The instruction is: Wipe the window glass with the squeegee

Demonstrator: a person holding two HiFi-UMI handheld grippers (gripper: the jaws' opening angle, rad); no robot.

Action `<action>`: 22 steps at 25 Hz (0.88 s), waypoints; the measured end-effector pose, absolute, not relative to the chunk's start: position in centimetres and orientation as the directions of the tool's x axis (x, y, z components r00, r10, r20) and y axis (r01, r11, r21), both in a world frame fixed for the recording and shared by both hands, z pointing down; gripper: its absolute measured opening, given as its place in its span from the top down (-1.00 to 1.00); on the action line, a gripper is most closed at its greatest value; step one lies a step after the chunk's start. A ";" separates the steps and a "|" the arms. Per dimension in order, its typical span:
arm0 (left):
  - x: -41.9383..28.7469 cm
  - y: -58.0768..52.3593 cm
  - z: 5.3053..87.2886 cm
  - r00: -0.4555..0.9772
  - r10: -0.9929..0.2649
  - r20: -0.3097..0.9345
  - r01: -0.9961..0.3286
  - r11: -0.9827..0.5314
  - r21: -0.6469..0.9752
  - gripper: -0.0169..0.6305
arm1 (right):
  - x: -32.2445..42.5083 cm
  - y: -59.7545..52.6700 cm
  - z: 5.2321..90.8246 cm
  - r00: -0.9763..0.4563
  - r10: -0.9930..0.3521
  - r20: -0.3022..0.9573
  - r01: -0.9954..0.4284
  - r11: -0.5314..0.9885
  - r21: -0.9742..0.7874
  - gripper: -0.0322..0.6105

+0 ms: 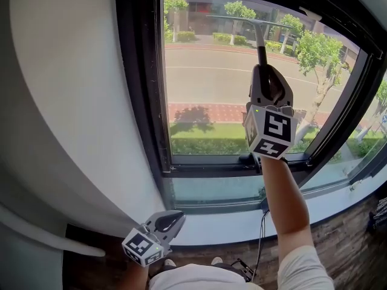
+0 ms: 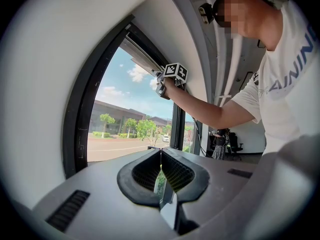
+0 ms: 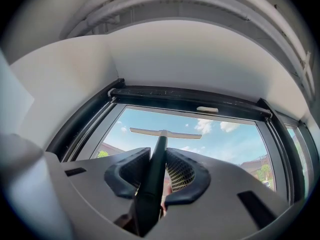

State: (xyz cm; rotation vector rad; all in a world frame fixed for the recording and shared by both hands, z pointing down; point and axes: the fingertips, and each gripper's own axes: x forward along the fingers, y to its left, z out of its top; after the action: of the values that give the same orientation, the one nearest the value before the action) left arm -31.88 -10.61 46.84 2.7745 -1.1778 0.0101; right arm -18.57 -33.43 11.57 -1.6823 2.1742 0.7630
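Squeegee (image 1: 262, 48) first, since it is the one thing I am holding: its dark handle is clamped between the jaws of my right hand-held gripper (image 1: 269, 84), and I come to its blade further on. Nearest me, low at the left of the head view, my left hand-held gripper (image 1: 167, 222) hangs beside the white wall (image 1: 72, 101). Its jaws are closed together with nothing between them, and its own view shows the pads meeting at the tips. Just beyond it runs the pale window sill (image 1: 230, 227), with my right forearm (image 1: 289, 201) crossing above it. That forearm reaches up and forward to the right hand-held gripper, raised in front of the window glass (image 1: 205, 83). From the jaws the handle runs straight up to the blade (image 1: 242, 18), which lies level across the top of the pane, close under the dark upper frame (image 3: 190, 100). I cannot tell whether the blade's edge touches the glass. Through the pane, farthest off, are a strip of lawn (image 1: 199, 132), a road (image 1: 205, 71) and a row of trees (image 1: 240, 9) in front of a building.
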 end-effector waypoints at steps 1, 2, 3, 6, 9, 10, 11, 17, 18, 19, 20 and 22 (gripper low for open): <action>-31.9 -10.6 46.8 0.696 -0.716 0.057 -0.717 -0.688 0.115 0.88 | -18.5 -33.4 11.8 -0.278 -0.805 -0.524 -0.956 0.180 0.231 0.59; -31.8 -10.7 46.9 0.696 -0.716 0.058 -0.717 -0.688 0.115 0.88 | -18.5 -33.4 12.1 -0.278 -0.806 -0.522 -0.956 0.180 0.231 0.59; -31.8 -10.7 46.9 0.696 -0.715 0.060 -0.717 -0.688 0.115 0.88 | -18.5 -33.4 12.4 -0.278 -0.807 -0.520 -0.956 0.180 0.232 0.59; -31.7 -10.7 46.9 0.697 -0.715 0.062 -0.716 -0.688 0.113 0.88 | -18.3 -33.3 13.4 -0.278 -0.814 -0.510 -0.956 0.180 0.233 0.59; -31.7 -10.7 47.0 0.696 -0.715 0.062 -0.717 -0.688 0.114 0.88 | -18.2 -33.2 14.4 -0.280 -0.820 -0.499 -0.955 0.185 0.231 0.59; -31.7 -10.7 47.0 0.696 -0.715 0.063 -0.717 -0.688 0.113 0.88 | -18.1 -33.2 14.8 -0.279 -0.821 -0.498 -0.956 0.186 0.229 0.59; -31.6 -10.7 47.0 0.696 -0.715 0.064 -0.717 -0.688 0.113 0.88 | -17.9 -33.1 15.1 -0.277 -0.823 -0.496 -0.956 0.185 0.226 0.59; -31.4 -10.6 47.0 0.701 -0.709 0.069 -0.712 -0.693 0.115 0.88 | -17.3 -33.1 16.9 -0.273 -0.840 -0.469 -0.957 0.189 0.219 0.59; -31.3 -10.5 47.0 0.702 -0.709 0.068 -0.712 -0.693 0.114 0.88 | -17.2 -33.0 17.3 -0.272 -0.843 -0.464 -0.957 0.188 0.220 0.59; -31.3 -10.5 47.0 0.702 -0.709 0.068 -0.711 -0.694 0.113 0.88 | -17.1 -33.0 17.7 -0.272 -0.846 -0.459 -0.957 0.188 0.221 0.59; -31.3 -10.5 47.0 0.703 -0.708 0.069 -0.711 -0.695 0.112 0.88 | -17.1 -32.9 18.1 -0.273 -0.848 -0.454 -0.956 0.189 0.223 0.59; -31.2 -10.5 47.0 0.704 -0.707 0.070 -0.710 -0.696 0.109 0.88 | -17.0 -32.8 18.9 -0.274 -0.854 -0.443 -0.956 0.191 0.223 0.59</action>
State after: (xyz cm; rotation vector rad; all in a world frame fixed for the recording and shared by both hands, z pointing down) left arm -31.23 -10.48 46.99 2.7806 -1.1610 0.0346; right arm -17.00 -32.83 18.92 -1.7413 2.2444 0.6807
